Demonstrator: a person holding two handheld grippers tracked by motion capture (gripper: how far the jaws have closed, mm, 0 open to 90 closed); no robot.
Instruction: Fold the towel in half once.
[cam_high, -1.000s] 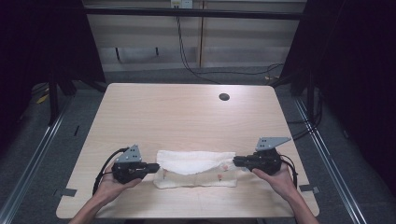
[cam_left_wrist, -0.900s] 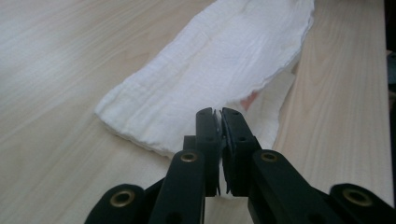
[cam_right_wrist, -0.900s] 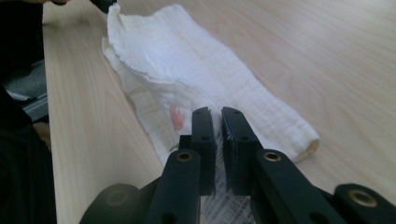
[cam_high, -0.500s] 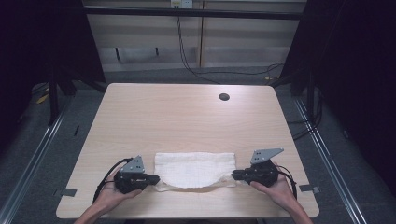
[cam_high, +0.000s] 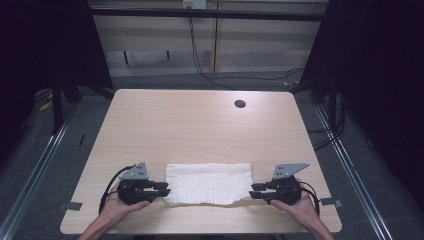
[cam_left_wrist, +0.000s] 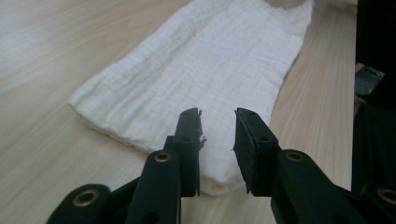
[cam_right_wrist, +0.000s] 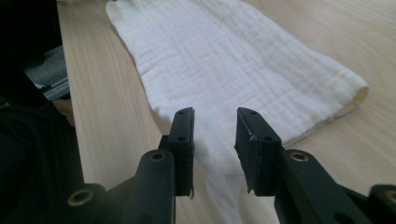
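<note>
Now folding: both grippers' fingers apart, left gripper (cam_high: 161, 188) and right gripper (cam_high: 257, 190) flanking cloth (cam_high: 208, 183); next I regrip its ends.

We find no writing, label, brand mark, number or sign that can be read anywhere in these pictures.
</note>
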